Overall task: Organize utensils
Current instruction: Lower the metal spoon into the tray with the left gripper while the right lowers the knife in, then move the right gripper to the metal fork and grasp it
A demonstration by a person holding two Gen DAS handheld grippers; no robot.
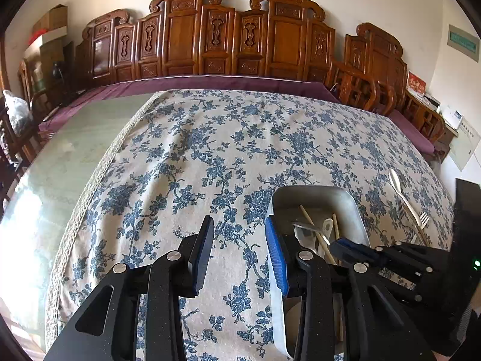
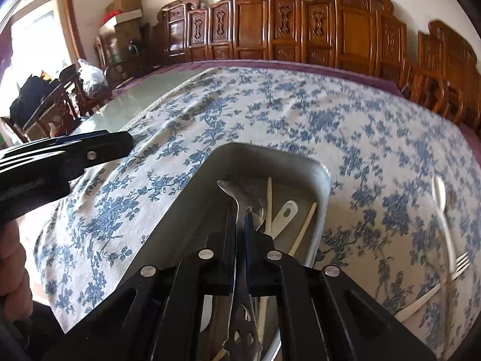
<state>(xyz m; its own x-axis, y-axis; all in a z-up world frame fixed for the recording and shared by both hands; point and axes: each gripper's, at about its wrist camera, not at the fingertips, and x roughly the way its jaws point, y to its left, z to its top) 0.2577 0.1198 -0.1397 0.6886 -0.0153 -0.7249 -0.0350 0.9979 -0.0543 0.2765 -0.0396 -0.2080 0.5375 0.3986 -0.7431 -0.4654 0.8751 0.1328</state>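
A metal tray [image 2: 270, 158] sits on the floral tablecloth and holds chopsticks [image 2: 268, 204], a white spoon [image 2: 285, 213] and other utensils. My right gripper [image 2: 239, 225] is shut on a metal spoon [image 2: 233, 194] and holds it over the tray; it also shows in the left wrist view [image 1: 345, 245]. My left gripper [image 1: 239, 252] is open and empty just left of the tray [image 1: 312, 192], its right finger by the tray's left rim. A white spoon [image 2: 440, 198] and a white fork [image 2: 460, 263] lie on the cloth right of the tray.
The tablecloth [image 1: 210, 150] covers most of a glass-topped table [image 1: 75, 156]. Carved wooden chairs [image 1: 240, 39] line the far side. The white spoon [image 1: 396, 185] and fork [image 1: 423, 219] also show at the right of the left wrist view.
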